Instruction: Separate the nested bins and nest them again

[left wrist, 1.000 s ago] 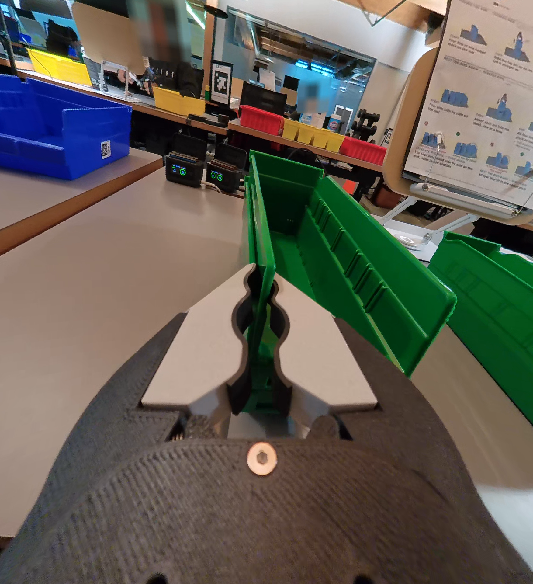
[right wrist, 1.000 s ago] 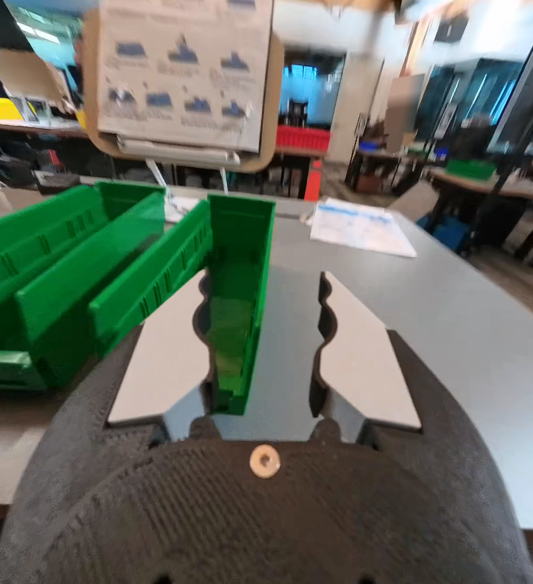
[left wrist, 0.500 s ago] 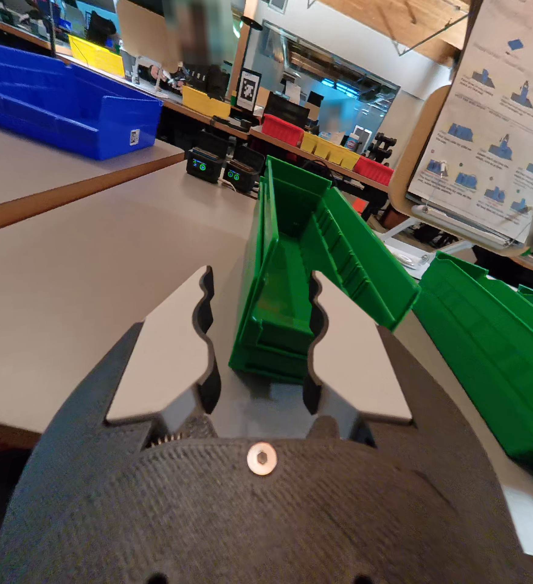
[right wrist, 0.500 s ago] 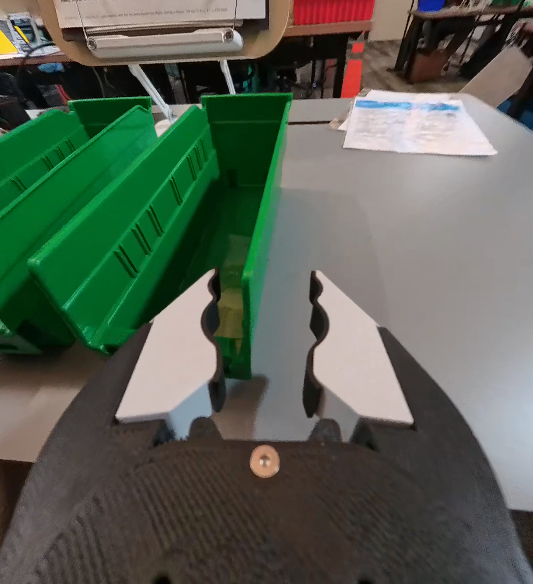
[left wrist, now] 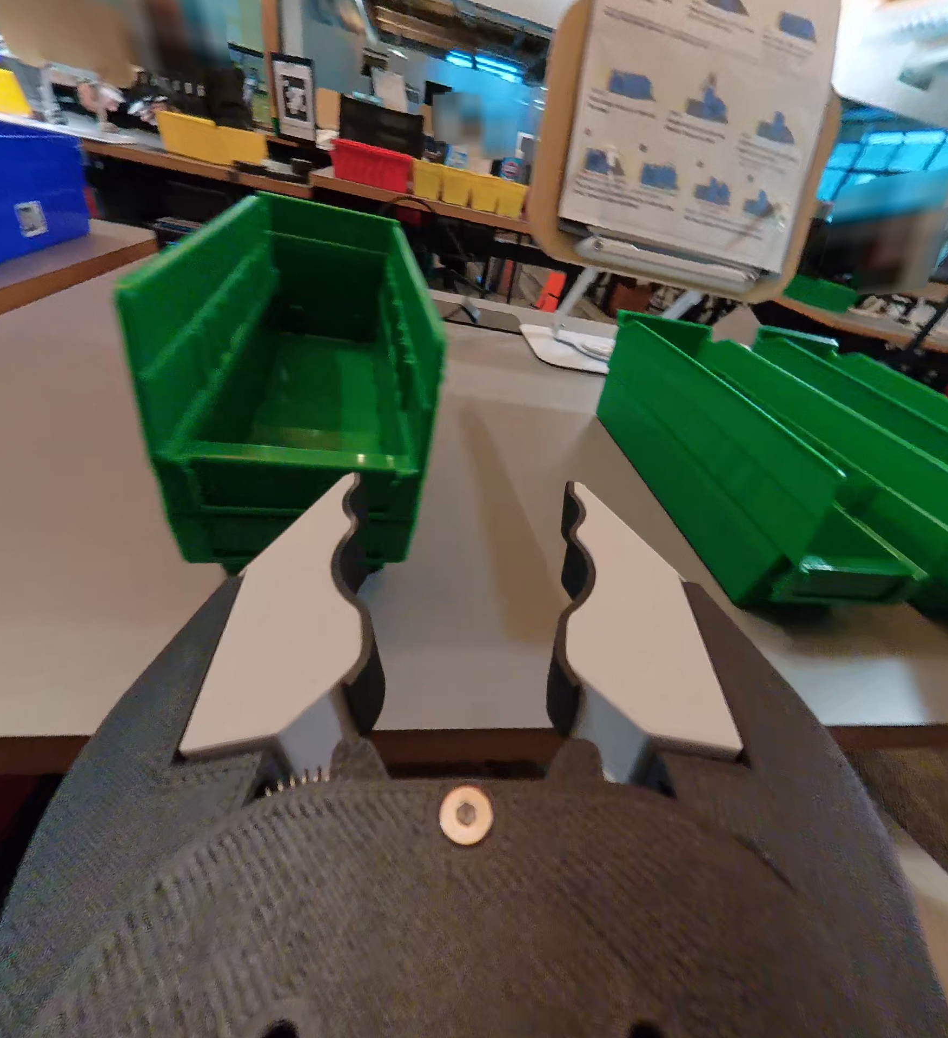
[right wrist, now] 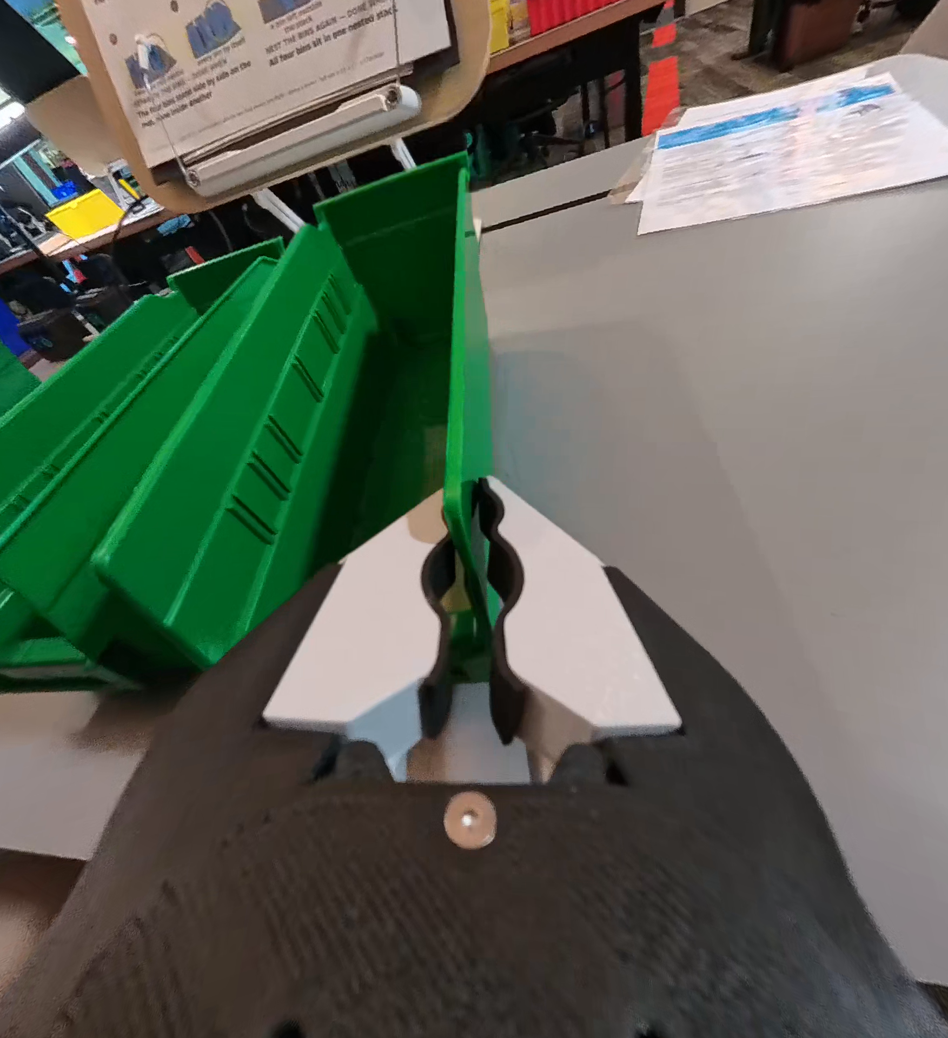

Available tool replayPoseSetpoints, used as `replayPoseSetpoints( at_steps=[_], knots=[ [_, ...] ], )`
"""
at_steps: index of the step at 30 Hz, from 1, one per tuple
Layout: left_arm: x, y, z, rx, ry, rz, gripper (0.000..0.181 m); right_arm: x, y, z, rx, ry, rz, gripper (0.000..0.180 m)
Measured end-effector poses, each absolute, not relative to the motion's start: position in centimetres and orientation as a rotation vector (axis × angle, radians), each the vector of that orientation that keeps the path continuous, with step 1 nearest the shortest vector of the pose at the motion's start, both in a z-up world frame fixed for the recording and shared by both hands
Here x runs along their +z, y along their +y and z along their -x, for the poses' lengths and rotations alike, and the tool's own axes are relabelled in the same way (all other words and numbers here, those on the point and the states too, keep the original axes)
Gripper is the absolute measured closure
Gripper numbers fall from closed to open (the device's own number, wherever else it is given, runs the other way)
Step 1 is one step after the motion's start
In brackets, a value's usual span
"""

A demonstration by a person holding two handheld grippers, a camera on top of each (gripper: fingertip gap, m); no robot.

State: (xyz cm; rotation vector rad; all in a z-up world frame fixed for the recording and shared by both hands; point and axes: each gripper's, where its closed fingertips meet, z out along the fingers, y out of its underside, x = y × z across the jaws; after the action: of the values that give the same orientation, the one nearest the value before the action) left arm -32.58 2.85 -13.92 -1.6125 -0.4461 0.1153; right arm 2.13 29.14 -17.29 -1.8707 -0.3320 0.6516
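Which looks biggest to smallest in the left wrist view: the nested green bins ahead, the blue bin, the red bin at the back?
1. Nested green bins, largest, though also nearest.
2. Blue bin, partly cut off by the frame edge, so unsure.
3. Red bin, smallest, but farthest away.

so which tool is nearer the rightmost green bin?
Right. The right tool is clamped on that rightmost green bin's side wall. The left tool is open, off by the nested bins, touching nothing.
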Motion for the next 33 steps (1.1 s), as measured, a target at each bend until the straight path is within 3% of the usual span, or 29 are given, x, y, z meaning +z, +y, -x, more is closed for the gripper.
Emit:
replayPoseSetpoints(
  at_steps=[1,8,20,27,33],
  knots=[
    [-14.1,3.3,31.6,0.107,-0.412,1.624,0.113,-17.2,29.1,-2.2,0.652,-0.322,1.864,0.177],
    [-14.2,5.9,23.8,0.048,-0.149,1.632,0.115,-13.8,27.2,-3.5,0.656,-0.222,1.743,0.177],
    [-9.2,6.2,6.6,-0.343,0.25,1.439,0.119,-6.4,15.9,-1.6,0.631,-0.175,1.473,0.177],
    [-8.3,6.3,9.8,-0.327,0.116,1.43,0.133,-5.0,9.7,4.7,0.587,-0.352,1.36,0.176],
    [-7.2,4.8,14.7,-0.237,-0.028,1.375,0.164,-4.2,6.0,9.1,0.547,-0.596,1.161,0.159]
  ],
)
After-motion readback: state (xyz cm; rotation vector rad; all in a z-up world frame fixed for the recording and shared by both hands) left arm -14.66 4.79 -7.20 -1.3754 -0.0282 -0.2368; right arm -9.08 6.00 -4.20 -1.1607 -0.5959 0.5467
